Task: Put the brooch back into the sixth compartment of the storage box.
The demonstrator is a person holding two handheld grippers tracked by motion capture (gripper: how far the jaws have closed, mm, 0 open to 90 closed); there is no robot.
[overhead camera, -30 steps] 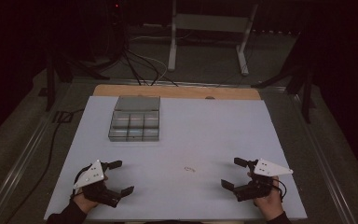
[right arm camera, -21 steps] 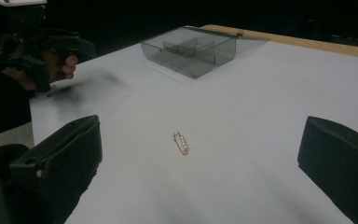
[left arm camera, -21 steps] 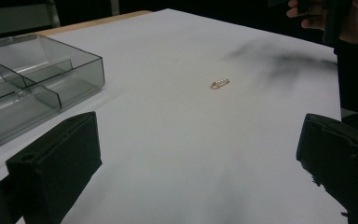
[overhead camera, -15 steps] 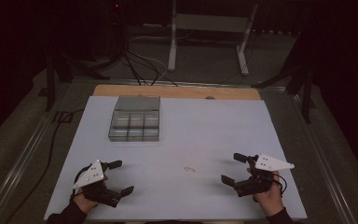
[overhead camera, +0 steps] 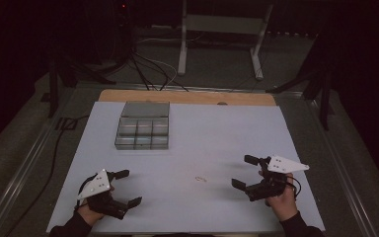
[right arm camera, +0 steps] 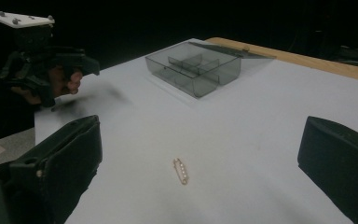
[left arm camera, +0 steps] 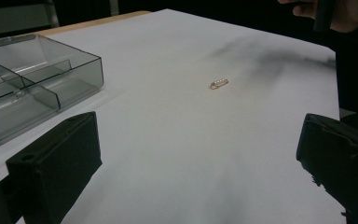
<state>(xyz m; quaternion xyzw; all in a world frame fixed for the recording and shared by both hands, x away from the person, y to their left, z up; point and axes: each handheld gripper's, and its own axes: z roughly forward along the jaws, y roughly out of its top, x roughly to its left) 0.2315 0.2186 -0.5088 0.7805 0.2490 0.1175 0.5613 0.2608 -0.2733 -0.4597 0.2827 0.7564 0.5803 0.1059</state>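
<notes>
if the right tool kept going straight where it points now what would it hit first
Most likely the small gold pin, lying on the white table between the right tool's open jaws. Beyond it stands the clear compartment box, though depth is hard to judge.

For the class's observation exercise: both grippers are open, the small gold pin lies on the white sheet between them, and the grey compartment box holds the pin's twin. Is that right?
Not quite. The compartment box holds nothing that can be seen; the right gripper view shows its sections bare. The rest stands: the left gripper and right gripper are open, and the pin lies on the white sheet between them.
</notes>
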